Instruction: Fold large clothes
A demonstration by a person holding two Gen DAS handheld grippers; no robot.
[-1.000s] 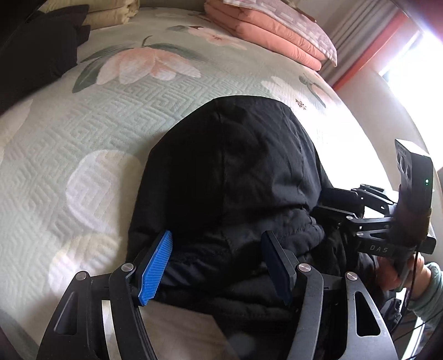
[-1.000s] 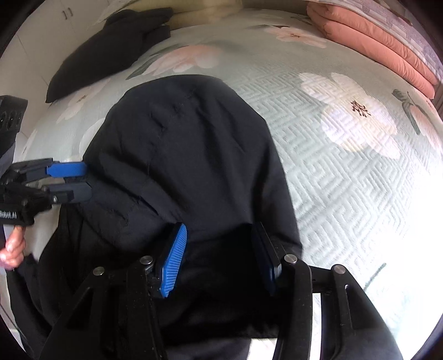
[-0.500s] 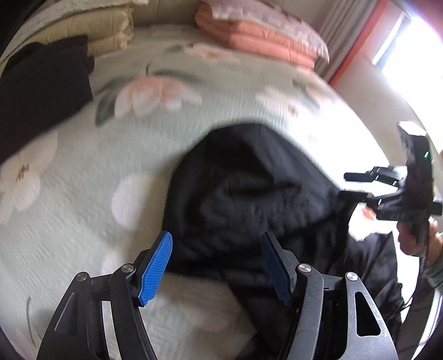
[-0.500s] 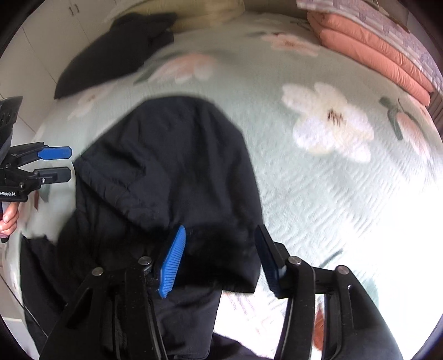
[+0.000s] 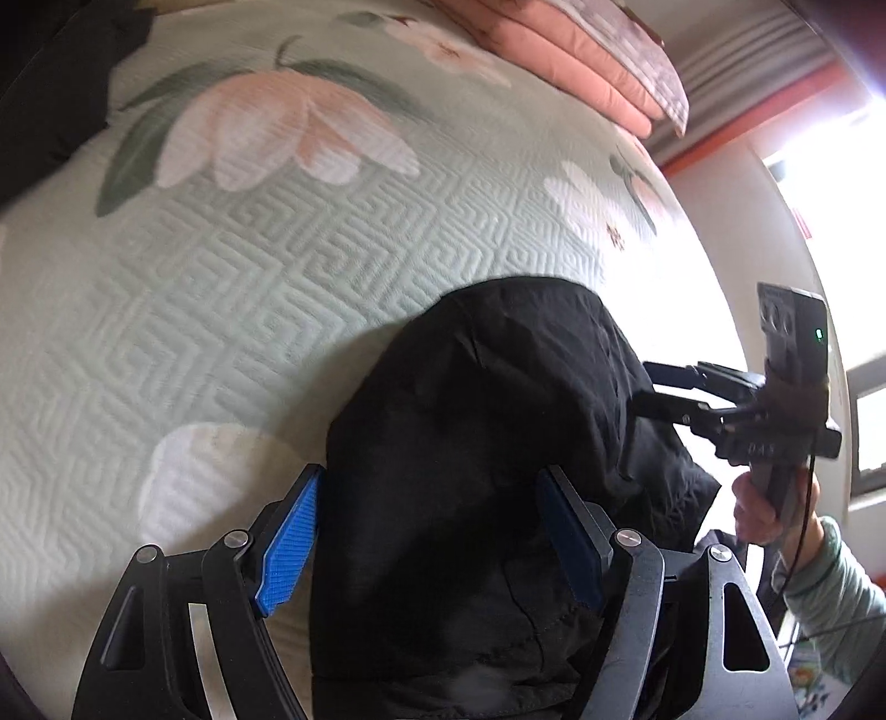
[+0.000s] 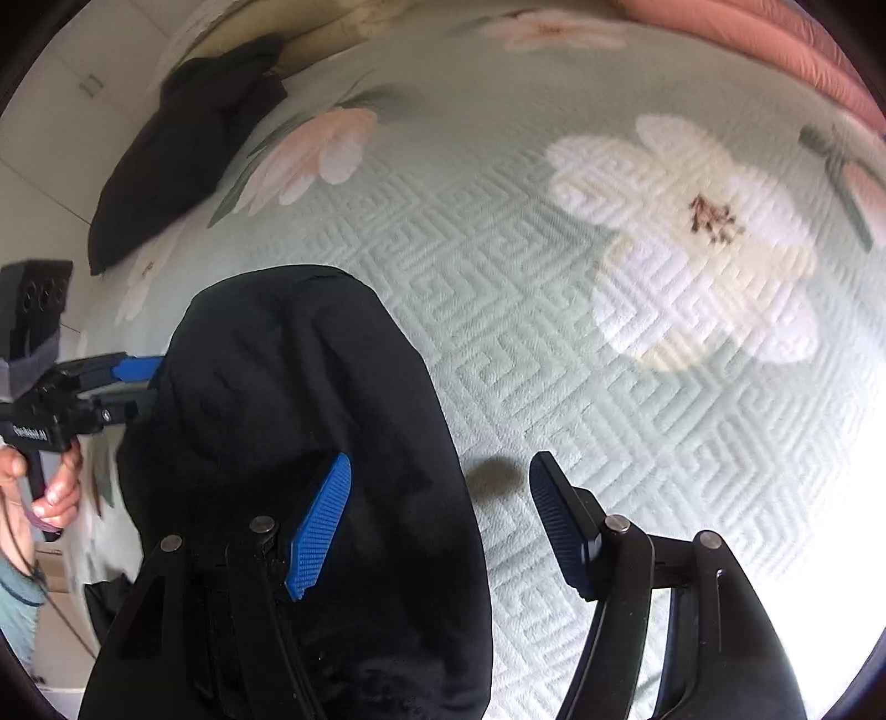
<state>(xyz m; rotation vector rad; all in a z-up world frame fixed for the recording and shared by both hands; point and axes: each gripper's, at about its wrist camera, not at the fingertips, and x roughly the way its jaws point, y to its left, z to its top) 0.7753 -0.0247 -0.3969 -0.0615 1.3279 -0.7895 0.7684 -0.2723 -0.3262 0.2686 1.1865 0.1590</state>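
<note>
A large black garment point(image 5: 482, 443) lies bunched near the bed's front edge on the green floral bedspread point(image 5: 232, 266); it also shows in the right wrist view point(image 6: 288, 410). My left gripper point(image 5: 432, 543) is open, its blue pads astride the garment's near part, gripping nothing. My right gripper point(image 6: 443, 526) is open, its left pad over the garment's right edge, its right pad over bare bedspread point(image 6: 609, 387). Each gripper shows in the other's view, at the garment's side: the right gripper point(image 5: 648, 387) and the left gripper point(image 6: 138, 382).
Folded pink bedding point(image 5: 581, 50) lies at the bed's far right. A second black garment point(image 6: 183, 149) lies at the far left, near the headboard. The bed's right edge meets a white wall and a bright window point(image 5: 830, 183).
Both grippers have dropped lower and closer to the bed. The garment now lies as a narrower bundle nearer the front edge. My right gripper has shifted right, half off the cloth.
</note>
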